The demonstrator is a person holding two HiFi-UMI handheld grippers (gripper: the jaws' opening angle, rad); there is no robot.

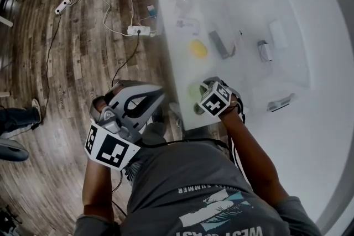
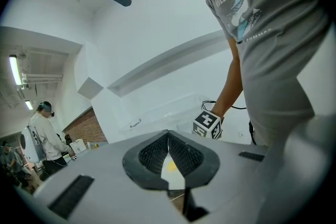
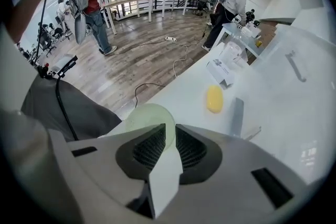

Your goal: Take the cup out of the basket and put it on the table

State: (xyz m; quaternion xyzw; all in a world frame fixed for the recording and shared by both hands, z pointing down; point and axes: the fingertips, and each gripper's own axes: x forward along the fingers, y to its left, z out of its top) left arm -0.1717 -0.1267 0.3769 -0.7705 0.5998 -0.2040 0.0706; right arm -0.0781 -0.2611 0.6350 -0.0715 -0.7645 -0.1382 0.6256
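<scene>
Two tongs here; my right gripper [image 3: 169, 132] stands narrowly apart round the rim of the pale green cup [image 3: 148, 119], low centre, at the table's [image 3: 273, 113] near edge; my left gripper [image 2: 168, 136] is closed and empty.

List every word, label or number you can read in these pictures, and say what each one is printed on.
"SUMMER": on the person's grey T-shirt, clearest in the head view.
"WEST": on the same shirt; the next word is creased, probably "COAST".
Black-and-white marker cubes: square patterns only, no letters.
White cards on the white table: print too blurred to read.
</scene>
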